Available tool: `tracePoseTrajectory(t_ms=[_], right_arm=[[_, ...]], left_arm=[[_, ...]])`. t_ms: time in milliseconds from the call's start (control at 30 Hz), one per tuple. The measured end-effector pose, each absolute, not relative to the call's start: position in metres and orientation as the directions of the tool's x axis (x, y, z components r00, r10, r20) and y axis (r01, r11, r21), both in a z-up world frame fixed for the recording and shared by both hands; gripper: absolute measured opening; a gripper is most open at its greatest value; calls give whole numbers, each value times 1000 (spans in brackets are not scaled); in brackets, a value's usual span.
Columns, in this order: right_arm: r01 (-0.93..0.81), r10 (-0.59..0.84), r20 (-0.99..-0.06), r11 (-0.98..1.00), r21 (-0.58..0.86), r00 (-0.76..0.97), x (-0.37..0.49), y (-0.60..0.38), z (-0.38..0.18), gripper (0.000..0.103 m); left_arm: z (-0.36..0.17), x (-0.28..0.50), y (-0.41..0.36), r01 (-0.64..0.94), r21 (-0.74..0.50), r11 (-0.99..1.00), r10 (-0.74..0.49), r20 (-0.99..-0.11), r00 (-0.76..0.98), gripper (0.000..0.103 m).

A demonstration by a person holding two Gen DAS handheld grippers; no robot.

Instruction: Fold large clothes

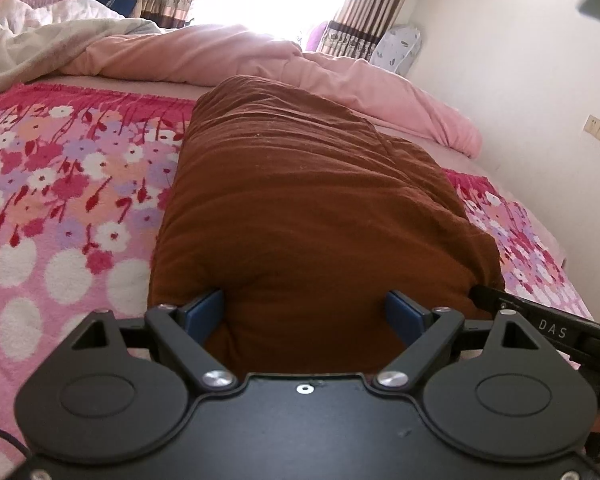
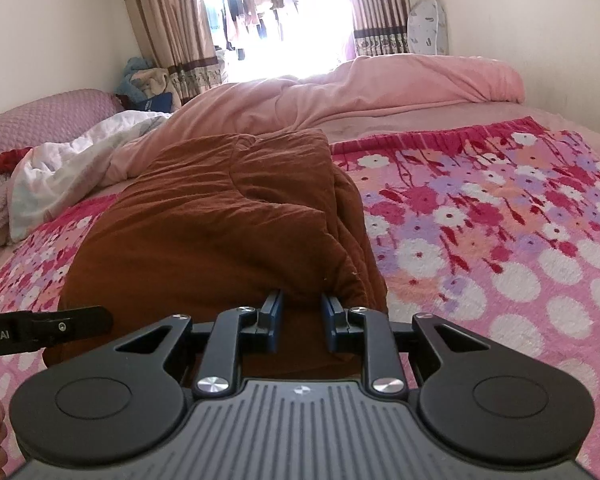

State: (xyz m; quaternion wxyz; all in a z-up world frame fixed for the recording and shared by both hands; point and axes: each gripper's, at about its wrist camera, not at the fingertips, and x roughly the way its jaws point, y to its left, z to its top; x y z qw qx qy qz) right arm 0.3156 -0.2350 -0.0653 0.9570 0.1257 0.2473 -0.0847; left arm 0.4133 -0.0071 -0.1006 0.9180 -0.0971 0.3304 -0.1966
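Note:
A brown padded garment (image 1: 312,208) lies folded into a thick bundle on the flowered pink blanket (image 1: 60,184). My left gripper (image 1: 304,312) is wide open, its blue pads on either side of the bundle's near end. In the right wrist view the same brown garment (image 2: 220,232) fills the middle. My right gripper (image 2: 302,308) has its jaws close together, pinching a fold at the bundle's near right edge. The right gripper's black finger (image 1: 540,320) shows at the right of the left wrist view, and the left gripper's finger (image 2: 60,320) at the left of the right wrist view.
A rumpled pink duvet (image 2: 380,88) and a white quilt (image 2: 68,168) lie across the far side of the bed. A pink pillow (image 2: 40,120) is at the far left. Curtains and a bright window (image 2: 284,20) are behind. A white wall (image 1: 520,60) borders the bed.

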Motion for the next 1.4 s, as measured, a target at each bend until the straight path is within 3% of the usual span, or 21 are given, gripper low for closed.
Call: tracePoseTrajectory(t_ms=[233,367,500,600,900,1400], right_arm=[[227,-114,-488,958,178,866,304,-230,-52,30],[220,-115,-455,958,185,883,267,-222,-29,58],[217,-135,-426,964,151,895,219,-208,-11,74],[215,-154,-422,972,100,893,184,-193,-5,80],[219,-175,-441,975,49,880,127,-168,-4,83],[232,-172,-508,971,57,844,118,-162,-23,83]], left_arm=[[-72,394,-2,271,-308,912,-406,-577,709,89],[-47,346,10,255,-301,919,-386,-558,735,90],[-33,290,19,242,-257,936,-348,-554,756,91],[-29,255,25,203,-223,954,-296,-575,763,91],[-34,191,36,144,-172,974,-221,-632,743,91],[-44,187,22,156,-122,980,-197,-673,713,91]])
